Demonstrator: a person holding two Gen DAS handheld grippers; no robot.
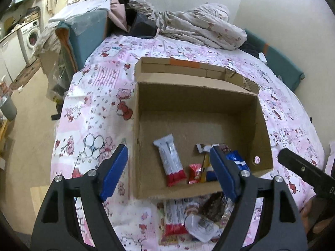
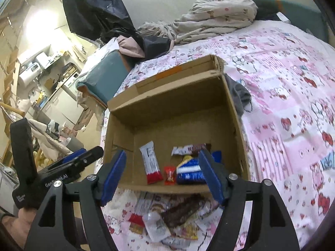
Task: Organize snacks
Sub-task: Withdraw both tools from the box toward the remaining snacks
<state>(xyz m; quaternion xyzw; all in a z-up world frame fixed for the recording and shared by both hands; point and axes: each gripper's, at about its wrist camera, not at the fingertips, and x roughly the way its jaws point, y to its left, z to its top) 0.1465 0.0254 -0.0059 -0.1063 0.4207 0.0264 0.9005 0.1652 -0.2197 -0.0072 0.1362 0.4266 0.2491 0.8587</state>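
Observation:
An open cardboard box (image 1: 188, 104) (image 2: 167, 108) lies on the pink patterned bedspread. Inside it are a white and red bar (image 1: 170, 161) (image 2: 151, 165), a small red candy (image 1: 194, 173) (image 2: 170, 174), a blue pack (image 1: 236, 159) (image 2: 188, 171) and a brown and white bar (image 2: 189, 148). A pile of loose snacks (image 1: 194, 217) (image 2: 173, 215) lies on the bed in front of the box. My left gripper (image 1: 169, 171) is open and empty above the box's near edge. My right gripper (image 2: 162, 174) is open and empty over the same edge.
A crumpled blanket (image 1: 199, 25) (image 2: 213, 21) lies at the far end of the bed. The bed's left edge drops to the floor (image 1: 31, 104). The right gripper shows at the right of the left wrist view (image 1: 303, 169). The left gripper shows at the left of the right wrist view (image 2: 52, 167).

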